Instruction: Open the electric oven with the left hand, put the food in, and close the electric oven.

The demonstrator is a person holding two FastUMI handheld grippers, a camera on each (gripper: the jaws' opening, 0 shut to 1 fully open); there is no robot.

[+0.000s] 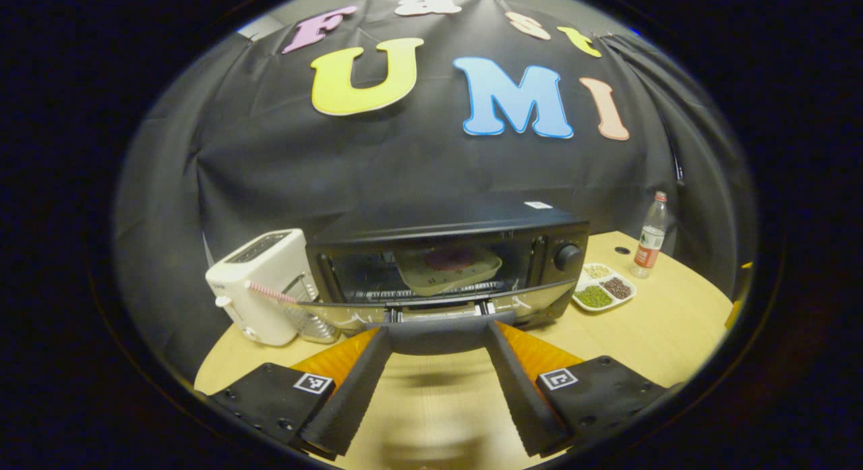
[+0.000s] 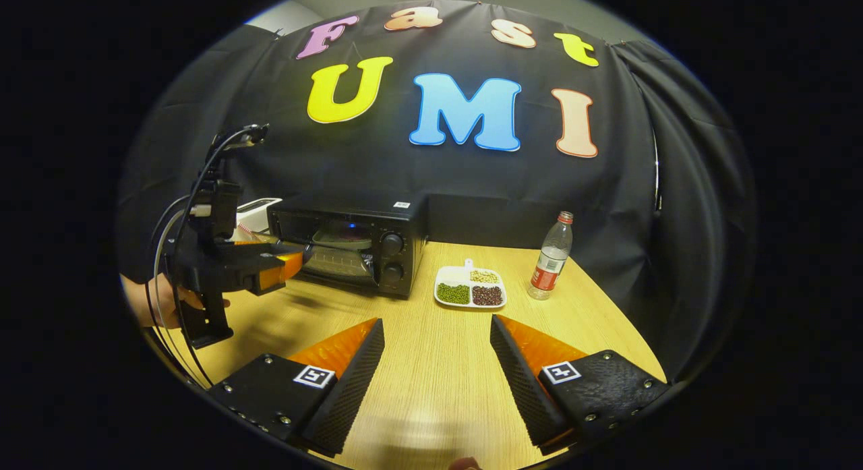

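The black electric oven (image 1: 445,230) stands straight ahead in the left gripper view. Its door (image 1: 438,308) is tilted partly open toward me. Inside, a beige plate (image 1: 448,268) with a dark reddish piece of food rests on the rack. My left gripper (image 1: 438,330) is open, with the door handle (image 1: 438,338) lying between its fingertips. In the right gripper view the oven (image 2: 350,244) is at the left, and the left gripper (image 2: 303,254), held by a hand, reaches its door. My right gripper (image 2: 437,324) hangs open and empty over the table (image 2: 431,389).
A white toaster (image 1: 259,288) stands left of the oven, with a pink striped stick (image 1: 273,292) beside it. To the oven's right lie a divided dish of beans (image 1: 602,291) (image 2: 468,288) and a plastic bottle (image 1: 650,237) (image 2: 549,257). The wooden table's edge curves close at the right.
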